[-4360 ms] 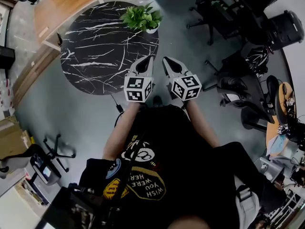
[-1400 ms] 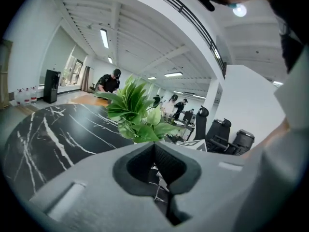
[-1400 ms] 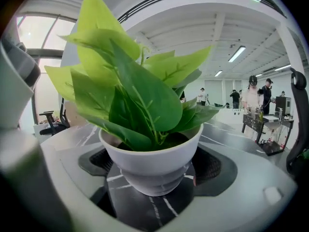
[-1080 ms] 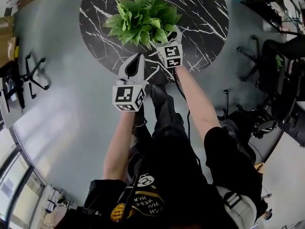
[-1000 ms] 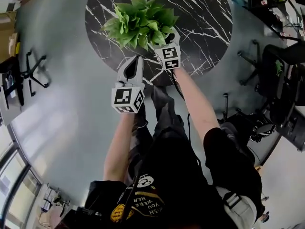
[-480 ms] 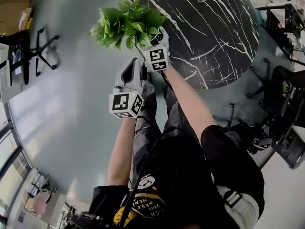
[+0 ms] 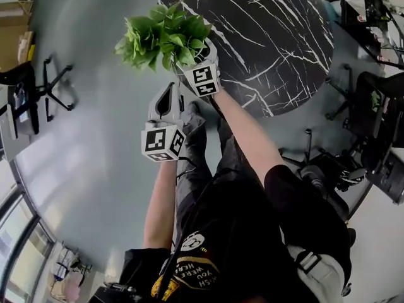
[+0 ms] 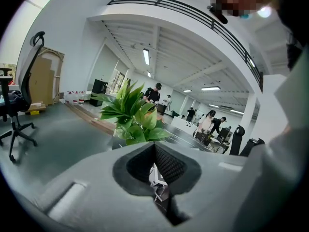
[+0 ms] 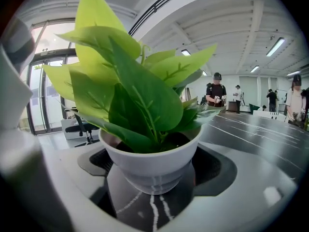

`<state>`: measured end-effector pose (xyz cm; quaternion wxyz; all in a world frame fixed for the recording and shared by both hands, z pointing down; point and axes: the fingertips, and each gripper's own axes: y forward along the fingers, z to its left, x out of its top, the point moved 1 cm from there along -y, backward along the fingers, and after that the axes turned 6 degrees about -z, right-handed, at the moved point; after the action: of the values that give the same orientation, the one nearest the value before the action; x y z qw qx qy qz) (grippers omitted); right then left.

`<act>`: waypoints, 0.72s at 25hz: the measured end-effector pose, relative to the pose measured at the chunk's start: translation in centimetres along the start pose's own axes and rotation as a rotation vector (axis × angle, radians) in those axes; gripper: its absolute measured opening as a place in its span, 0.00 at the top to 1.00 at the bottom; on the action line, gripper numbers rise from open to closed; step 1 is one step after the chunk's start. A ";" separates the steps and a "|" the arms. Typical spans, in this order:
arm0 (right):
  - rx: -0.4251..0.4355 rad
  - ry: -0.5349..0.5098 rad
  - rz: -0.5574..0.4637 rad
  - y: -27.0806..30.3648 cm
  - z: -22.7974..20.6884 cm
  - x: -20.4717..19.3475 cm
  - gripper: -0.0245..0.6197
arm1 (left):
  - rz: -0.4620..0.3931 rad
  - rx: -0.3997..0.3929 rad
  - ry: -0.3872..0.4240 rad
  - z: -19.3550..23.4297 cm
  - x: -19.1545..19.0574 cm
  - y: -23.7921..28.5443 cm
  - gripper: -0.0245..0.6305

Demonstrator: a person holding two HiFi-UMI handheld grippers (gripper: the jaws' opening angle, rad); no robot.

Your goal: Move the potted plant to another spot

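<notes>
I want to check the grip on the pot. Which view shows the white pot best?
The right gripper view: the white pot fills the frame, clamped in the right gripper. The head view shows mostly the leaves hiding it; the left gripper view also shows only leaves.

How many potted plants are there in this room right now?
1. The potted plant is gripped between the right gripper's jaws, by the edge of the black marble table. Others may be hidden out of view.
</notes>
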<state>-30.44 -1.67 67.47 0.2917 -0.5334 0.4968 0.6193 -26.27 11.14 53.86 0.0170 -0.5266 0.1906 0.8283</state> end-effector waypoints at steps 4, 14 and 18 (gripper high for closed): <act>-0.051 0.015 0.002 -1.4 -5.8 -0.2 0.18 | 0.028 -0.041 0.016 -3.0 -0.7 2.3 0.96; -0.235 0.052 -0.008 -8.5 -26.1 -0.6 0.18 | 0.090 -0.189 0.164 -14.0 -3.1 13.0 0.96; -0.308 0.048 -0.003 -11.7 -33.8 -1.3 0.18 | 0.100 -0.248 0.194 -18.8 -4.1 18.4 0.96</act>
<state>-7.12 -28.83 67.29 0.1954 -0.5873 0.4018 0.6749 -12.39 -11.48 55.94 -0.1077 -0.5921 0.1135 0.7905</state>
